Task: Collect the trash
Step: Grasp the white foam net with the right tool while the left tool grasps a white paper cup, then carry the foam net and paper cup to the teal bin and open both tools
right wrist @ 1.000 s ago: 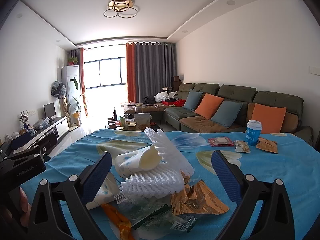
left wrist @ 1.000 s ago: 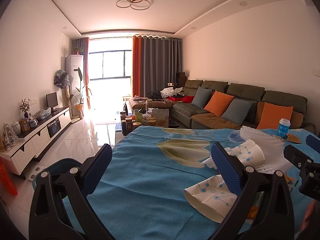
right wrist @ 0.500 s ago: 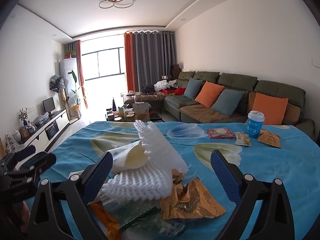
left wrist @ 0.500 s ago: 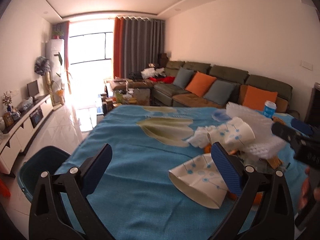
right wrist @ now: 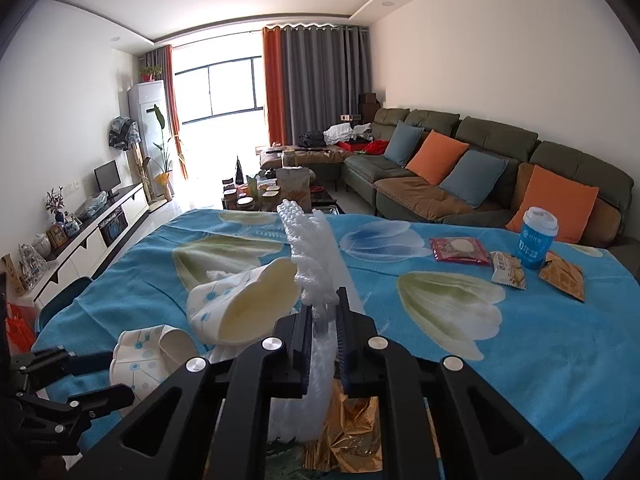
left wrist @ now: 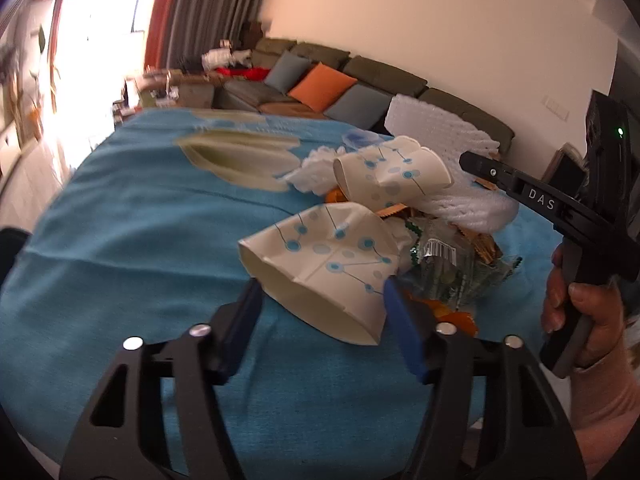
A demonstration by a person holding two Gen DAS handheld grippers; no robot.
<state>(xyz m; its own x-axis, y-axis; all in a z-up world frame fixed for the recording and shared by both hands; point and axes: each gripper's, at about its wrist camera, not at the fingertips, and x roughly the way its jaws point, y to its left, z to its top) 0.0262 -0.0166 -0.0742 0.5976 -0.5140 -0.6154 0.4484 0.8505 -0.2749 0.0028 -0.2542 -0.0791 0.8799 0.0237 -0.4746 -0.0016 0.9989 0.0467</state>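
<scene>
A pile of trash lies on the blue flowered tablecloth (left wrist: 140, 240). My left gripper (left wrist: 320, 300) points down at a crushed white paper cup with blue dots (left wrist: 320, 256). Its jaws are closing, and both blue pads touch the sides of the cup's rim. Behind it lies a second dotted cup (left wrist: 392, 180) against a white foam net (left wrist: 440, 140). My right gripper (right wrist: 324, 316) is closing too, with a fold of the foam net (right wrist: 312, 248) pinched between its pads. The second cup (right wrist: 244, 304) leans on the net at the left.
Green and gold wrappers (left wrist: 444, 268) (right wrist: 352, 436) lie under the pile. At the table's far right stand a blue lidded cup (right wrist: 538, 240) and several snack packets (right wrist: 460, 250). A sofa (right wrist: 500, 152) runs behind the table. A teal bin (right wrist: 64, 300) sits off the left edge.
The left gripper tipped downward, moved in on the near paper cup and narrowed around it. The right gripper moved onto the foam net and went from wide open to pinching it.
</scene>
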